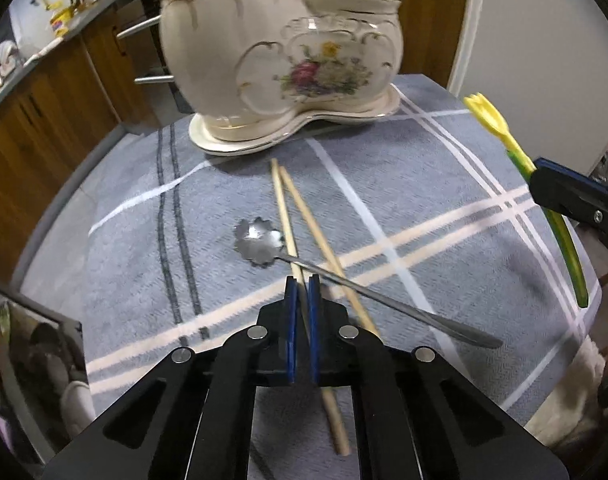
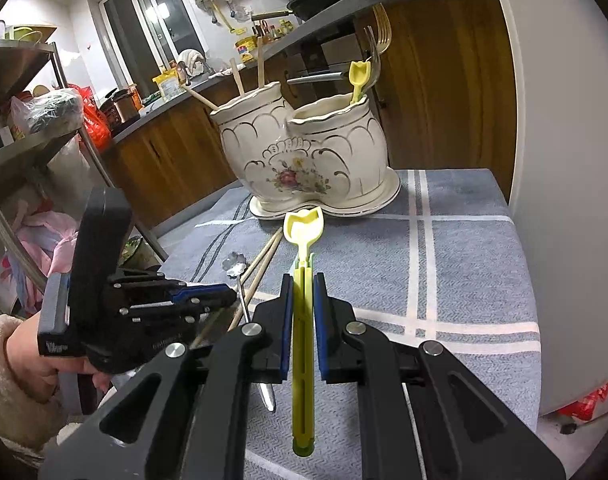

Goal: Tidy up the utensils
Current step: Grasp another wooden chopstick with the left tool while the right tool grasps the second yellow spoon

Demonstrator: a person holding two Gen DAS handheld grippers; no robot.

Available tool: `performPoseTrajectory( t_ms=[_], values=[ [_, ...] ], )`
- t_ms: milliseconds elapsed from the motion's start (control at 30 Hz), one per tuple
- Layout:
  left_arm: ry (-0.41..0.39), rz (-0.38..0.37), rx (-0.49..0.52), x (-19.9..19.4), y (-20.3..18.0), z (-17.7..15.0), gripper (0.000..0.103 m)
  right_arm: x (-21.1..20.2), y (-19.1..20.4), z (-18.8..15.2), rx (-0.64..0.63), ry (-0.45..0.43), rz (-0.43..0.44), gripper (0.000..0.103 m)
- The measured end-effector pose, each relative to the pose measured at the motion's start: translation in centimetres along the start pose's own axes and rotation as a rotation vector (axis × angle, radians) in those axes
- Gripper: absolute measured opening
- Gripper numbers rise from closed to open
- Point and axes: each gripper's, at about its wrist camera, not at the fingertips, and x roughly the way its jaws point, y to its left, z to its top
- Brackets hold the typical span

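A cream two-pot ceramic utensil holder (image 1: 280,60) stands at the far side of the grey-blue checked cloth (image 1: 144,240); it also shows in the right wrist view (image 2: 304,156). Two wooden chopsticks (image 1: 323,248) and a flower-bowled metal spoon (image 1: 260,242) lie on the cloth. My left gripper (image 1: 302,282) is shut on one chopstick (image 1: 290,236). My right gripper (image 2: 302,280) is shut on a yellow-green plastic fork-spoon (image 2: 303,236), held above the cloth; it also shows in the left wrist view (image 1: 491,120).
The holder's left pot holds chopsticks (image 2: 260,60); its right pot holds a yellow utensil (image 2: 359,80) and metal forks (image 2: 377,48). Wooden cabinets (image 2: 176,156) stand behind the table. A metal rack (image 2: 32,120) stands at the left.
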Motion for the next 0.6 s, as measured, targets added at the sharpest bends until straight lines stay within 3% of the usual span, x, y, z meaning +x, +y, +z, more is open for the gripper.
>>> performPoseTrajectory(
  t_ms=[133,267,367,600],
  values=[
    [-0.011,0.013,0.017,-0.7,0.7,-0.1,0.005,0.0,-0.1,0.0,0.005,0.000,-0.001,0.010],
    [-0.021,0.073,0.016,-0.8,2.1,-0.1,0.005,0.1,-0.1,0.0,0.004,0.002,0.000,0.010],
    [-0.072,0.090,0.025,-1.3,2.7,0.1,0.005,0.2,0.1,-0.1,0.000,0.004,0.001,0.010],
    [-0.147,0.051,0.082,-4.4,0.9,-0.2,0.005,0.4,0.0,-0.1,0.000,0.010,-0.004,0.010]
  ],
)
